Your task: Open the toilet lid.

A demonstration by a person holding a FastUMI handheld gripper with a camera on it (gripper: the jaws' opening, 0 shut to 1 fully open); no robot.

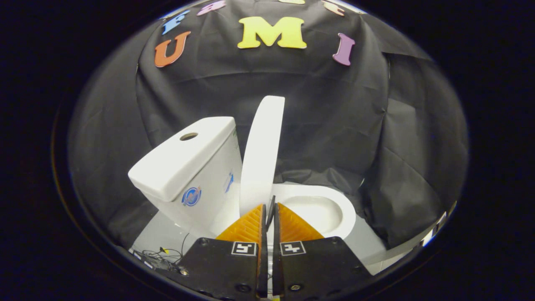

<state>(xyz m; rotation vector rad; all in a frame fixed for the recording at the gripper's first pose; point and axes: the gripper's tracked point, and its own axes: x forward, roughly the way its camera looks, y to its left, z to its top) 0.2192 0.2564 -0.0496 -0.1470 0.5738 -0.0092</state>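
Observation:
A white toilet stands against the black cloth wall. Its lid point(262, 150) is raised and stands almost upright, leaning toward the tank point(184, 163). To the right of the lid the seat ring point(345, 213) and the bowl inside it lie uncovered. My gripper point(271, 207) is shut, its fingers pressed close with only a thin slit between them. The fingertips sit right at the lid's lower edge, near the hinge, and nothing shows held between them. The lid's bottom end is hidden behind the left finger point(246, 228).
The tank's top has a round hole point(189, 136) and stickers on its side. The toilet rests on a white platform point(159, 238). Loose cables point(163, 253) lie on the platform left of the fingers. Black cloth point(401, 188) hangs close on the right of the bowl.

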